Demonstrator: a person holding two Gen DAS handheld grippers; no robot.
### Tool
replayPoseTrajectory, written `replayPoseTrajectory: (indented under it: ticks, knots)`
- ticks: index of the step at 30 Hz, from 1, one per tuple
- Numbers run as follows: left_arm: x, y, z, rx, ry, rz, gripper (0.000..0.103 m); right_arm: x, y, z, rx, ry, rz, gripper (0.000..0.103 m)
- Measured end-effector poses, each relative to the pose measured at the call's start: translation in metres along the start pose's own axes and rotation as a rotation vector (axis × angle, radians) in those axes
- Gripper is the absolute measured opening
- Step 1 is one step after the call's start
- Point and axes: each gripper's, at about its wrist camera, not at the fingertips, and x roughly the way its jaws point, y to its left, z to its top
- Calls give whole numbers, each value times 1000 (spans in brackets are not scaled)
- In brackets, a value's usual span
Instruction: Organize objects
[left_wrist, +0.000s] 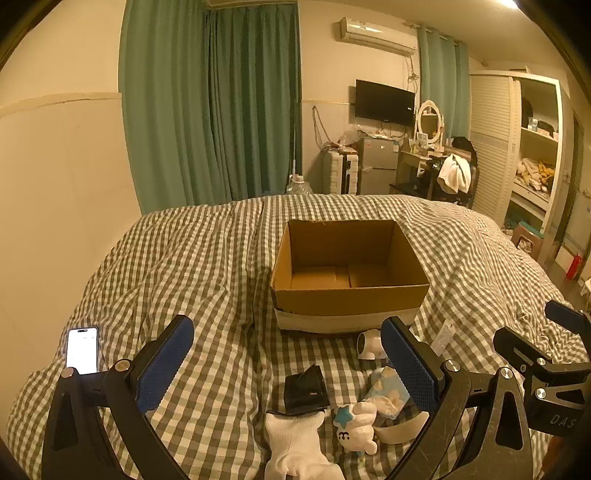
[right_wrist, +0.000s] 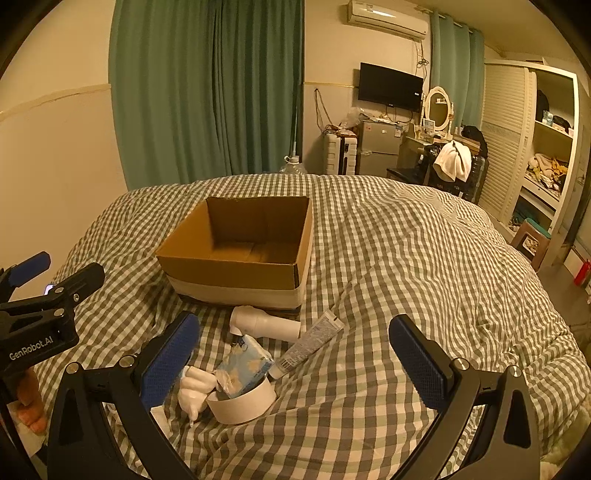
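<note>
Claws both spread wide, clamped on nothing, touching nothing: left claw (left_wrist: 284, 363) above the checked bed (left_wrist: 192, 258), right claw (right_wrist: 295, 356) likewise. Between left pads, at 6 o'clock: black pouch (left_wrist: 304, 389), white glove (left_wrist: 295, 443), star-marked white figurine (left_wrist: 356, 424). Beside right pad of left claw: blue tissue pack (left_wrist: 388, 393), white tape roll (left_wrist: 400, 430). Near right claw's left pad, at 7 o'clock: same cluster, plus squeeze tube (right_wrist: 308, 343) and white bottle (right_wrist: 266, 323) farther out. Beyond, at 12 o'clock: open cardboard box (left_wrist: 349, 299), upright. Lit phone (left_wrist: 82, 350) at 9 o'clock.
</note>
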Motion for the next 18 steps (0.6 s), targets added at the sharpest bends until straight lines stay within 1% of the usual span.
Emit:
replayPoseTrajectory:
  ticks: [1, 18]
  knots:
    - [0, 0, 0, -2, 2, 0, 103, 0, 0, 0, -37, -9, 44, 103]
    - [-2, -3, 1, -4, 0, 3, 103, -2, -8, 1, -33, -19, 56, 103]
